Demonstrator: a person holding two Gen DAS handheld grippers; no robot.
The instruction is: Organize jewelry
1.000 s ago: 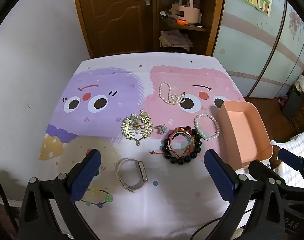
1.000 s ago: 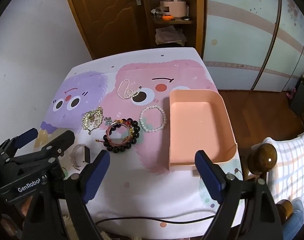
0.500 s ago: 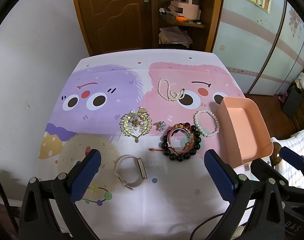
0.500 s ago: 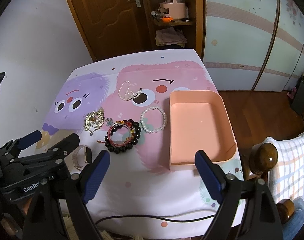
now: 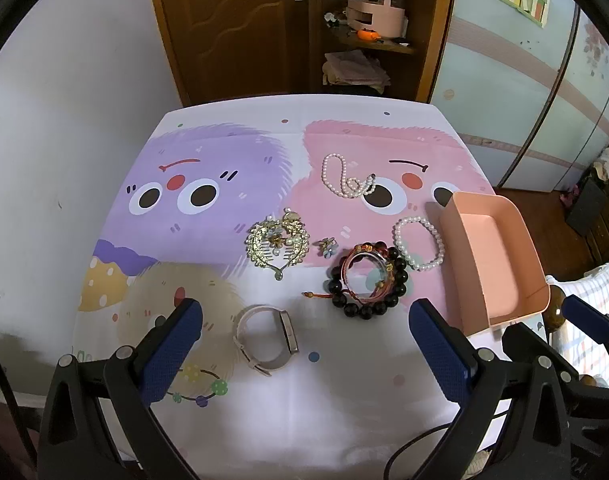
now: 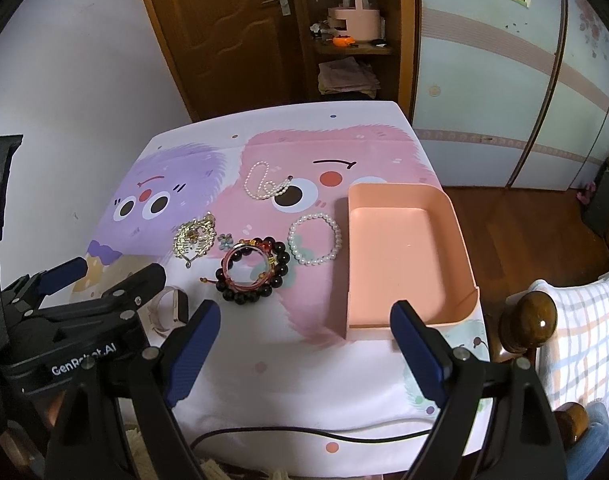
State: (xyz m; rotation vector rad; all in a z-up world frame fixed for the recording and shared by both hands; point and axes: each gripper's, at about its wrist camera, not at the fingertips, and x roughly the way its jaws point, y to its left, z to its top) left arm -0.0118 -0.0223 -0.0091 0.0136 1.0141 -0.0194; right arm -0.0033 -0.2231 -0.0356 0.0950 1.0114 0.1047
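**A:** What lay on the bench?

**B:** A cloth printed with cartoon monsters covered it. Jewelry was spread across the middle. A pearl necklace lay farthest back, looped on the pink monster. Nearer, from left to right, sat a gold comb, a small flower clip, a stack of dark beads with red cord bracelets on top, and a pearl bracelet. A watch stood on its edge closest to the front, and a thin bracelet with coloured beads lay at the front left.

**A:** And the tray?

**B:** A pink tray sat on the right side of the bench, just beside the pearl bracelet. Nothing showed inside it.

**A:** Where were the tools?

**B:** Both hung over the front edge, apart from the jewelry. The left tool had its blue pads spread wide and gripped nothing; the watch showed between them. The right tool was spread wide as well, gripping nothing, in front of the tray's near corner. A black cable ran along the front edge beneath it.
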